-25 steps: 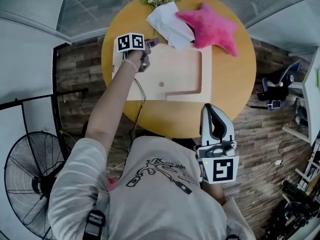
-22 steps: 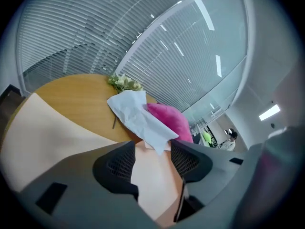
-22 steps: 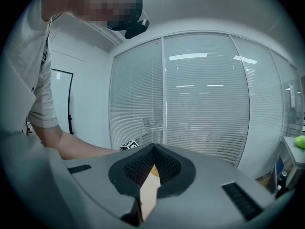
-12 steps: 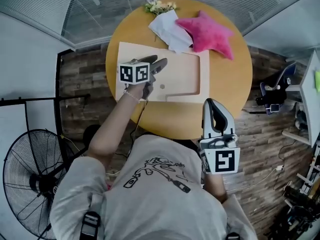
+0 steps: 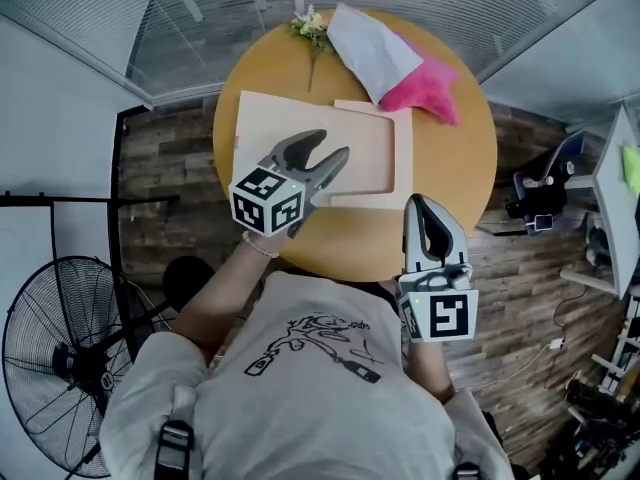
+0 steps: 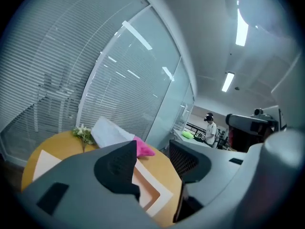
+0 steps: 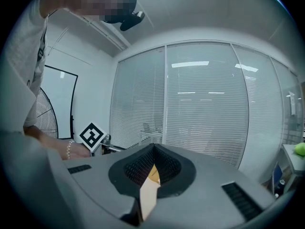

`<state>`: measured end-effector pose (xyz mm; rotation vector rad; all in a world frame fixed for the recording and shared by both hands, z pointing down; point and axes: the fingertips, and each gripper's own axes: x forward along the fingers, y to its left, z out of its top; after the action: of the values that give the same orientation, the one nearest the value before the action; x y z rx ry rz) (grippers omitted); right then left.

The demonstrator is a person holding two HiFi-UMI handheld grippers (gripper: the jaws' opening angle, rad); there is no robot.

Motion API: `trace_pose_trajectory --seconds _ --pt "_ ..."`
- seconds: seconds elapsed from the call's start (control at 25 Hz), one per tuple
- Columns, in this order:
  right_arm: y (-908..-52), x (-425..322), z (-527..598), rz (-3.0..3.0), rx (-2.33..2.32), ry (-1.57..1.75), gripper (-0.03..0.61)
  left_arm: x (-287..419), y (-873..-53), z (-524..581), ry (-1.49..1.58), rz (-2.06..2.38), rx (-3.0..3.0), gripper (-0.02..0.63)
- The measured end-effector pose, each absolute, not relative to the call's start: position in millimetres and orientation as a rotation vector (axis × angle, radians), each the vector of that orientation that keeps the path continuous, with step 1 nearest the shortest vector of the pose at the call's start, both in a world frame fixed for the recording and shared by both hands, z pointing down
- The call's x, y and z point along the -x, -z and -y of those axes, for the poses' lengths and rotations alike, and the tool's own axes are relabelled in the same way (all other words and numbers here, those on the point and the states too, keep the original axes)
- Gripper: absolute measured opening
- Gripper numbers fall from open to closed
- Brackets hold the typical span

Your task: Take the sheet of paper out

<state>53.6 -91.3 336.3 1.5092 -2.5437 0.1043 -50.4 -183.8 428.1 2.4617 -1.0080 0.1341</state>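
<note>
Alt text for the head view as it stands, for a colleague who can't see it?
The left hand-held gripper hovers over a pale flat panel on a round wooden table, jaws open with nothing between them, though they have just been closing slightly. The right hand-held gripper is shut at the near edge.

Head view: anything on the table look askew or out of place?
The white cloth lies partly over the pink star cushion at the table's far edge, hiding part of it. Nothing else stands out.
</note>
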Motion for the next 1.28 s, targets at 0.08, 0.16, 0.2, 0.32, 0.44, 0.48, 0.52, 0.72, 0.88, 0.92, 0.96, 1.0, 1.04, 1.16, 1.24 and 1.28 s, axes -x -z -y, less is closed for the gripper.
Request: trace_pose_trajectory --seconds 0.08,0.16,0.2,0.32,0.44,0.48,0.52,0.72,0.88,0.92,0.96,1.0,1.04,1.16,1.24,1.28 --pt "-333 -55 90 2.548 -1.511 -0.095 0.008 48 -415 172 -0.123 1.019 -2.502 0.235" --pt "-329 -56 91 2.551 -1.513 -0.086 0.008 47 -402 164 -0.103 1.025 -2.53 0.229" --pt "-328 -56 91 2.553 -1.514 -0.081 0.008 46 -395 159 -0.092 1.029 -2.545 0.225" --pt "-322 -56 89 2.56 -1.514 -0.071 0.008 43 -370 144 -0.063 1.047 -2.606 0.221" --pt "-317 -56 84 2.569 -1.511 -0.072 0.008 38 -345 127 -0.035 1.068 -2.664 0.218" --pt "-315 -57 83 2.573 -1.51 -0.072 0.008 37 -338 122 -0.028 1.076 -2.681 0.215" --pt "-313 -57 81 2.577 -1.508 -0.07 0.008 37 -332 118 -0.024 1.085 -2.698 0.215" --pt "-303 -53 71 2.602 -1.495 -0.046 0.008 39 -311 96 -0.008 1.146 -2.74 0.209" --pt "-296 -50 63 2.615 -1.484 -0.036 0.008 43 -286 83 0.096 1.214 -2.807 0.201" --pt "-295 -49 62 2.617 -1.481 -0.034 0.008 42 -280 80 0.126 1.225 -2.824 0.2" --pt "-294 -49 60 2.62 -1.479 -0.033 0.008 43 -277 77 0.138 1.232 -2.83 0.198" --pt "-293 -47 58 2.626 -1.477 -0.033 0.008 44 -276 75 0.14 1.238 -2.83 0.198" --pt "-292 -46 57 2.633 -1.476 -0.032 0.008 45 -276 73 0.139 1.244 -2.828 0.195" --pt "-292 -45 54 2.631 -1.471 -0.03 0.008 48 -277 71 0.137 1.265 -2.822 0.19" --pt "-292 -45 53 2.627 -1.468 -0.029 0.008 49 -277 70 0.136 1.271 -2.817 0.187" --pt "-291 -45 52 2.626 -1.466 -0.029 0.008 49 -277 70 0.132 1.272 -2.817 0.187"
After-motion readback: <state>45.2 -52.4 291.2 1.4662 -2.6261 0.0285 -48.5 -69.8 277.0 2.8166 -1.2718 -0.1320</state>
